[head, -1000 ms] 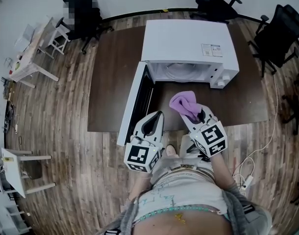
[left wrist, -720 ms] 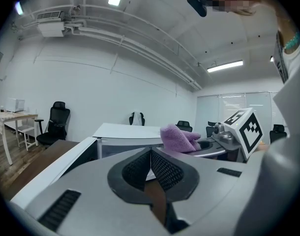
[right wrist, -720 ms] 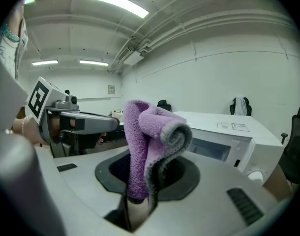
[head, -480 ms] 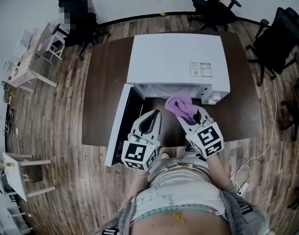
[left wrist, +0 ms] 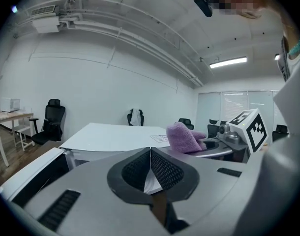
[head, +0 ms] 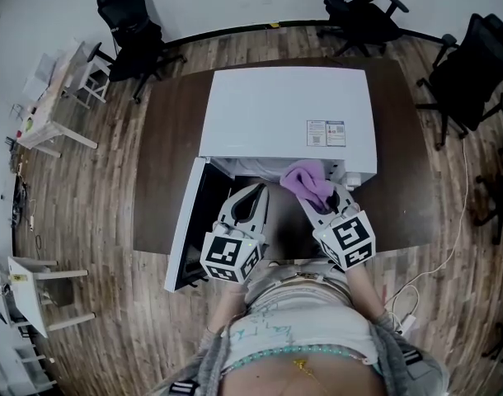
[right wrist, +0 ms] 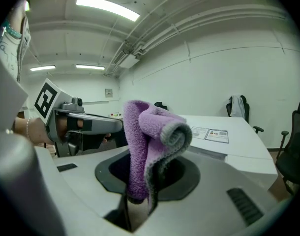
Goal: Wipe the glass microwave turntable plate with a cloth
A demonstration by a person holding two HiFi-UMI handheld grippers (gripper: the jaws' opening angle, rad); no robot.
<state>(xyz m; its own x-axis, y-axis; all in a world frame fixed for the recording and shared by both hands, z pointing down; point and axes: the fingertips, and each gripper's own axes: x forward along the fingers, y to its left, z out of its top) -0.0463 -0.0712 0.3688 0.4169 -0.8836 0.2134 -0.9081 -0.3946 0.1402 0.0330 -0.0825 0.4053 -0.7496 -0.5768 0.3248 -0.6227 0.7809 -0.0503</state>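
Atop the microwave (head: 280, 106) sits a sticker (head: 326, 133) — print illegible.

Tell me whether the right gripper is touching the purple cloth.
Touching. In the right gripper view, the purple cloth stands pinched between the jaws of the right gripper.

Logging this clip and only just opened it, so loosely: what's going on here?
A person stands at a white microwave on a brown table, with its door swung open to the left. The right claw is shut on a folded purple cloth, held at the microwave's front opening. The left claw is shut and empty beside it. The glass plate is not in sight, and no wiping shows.
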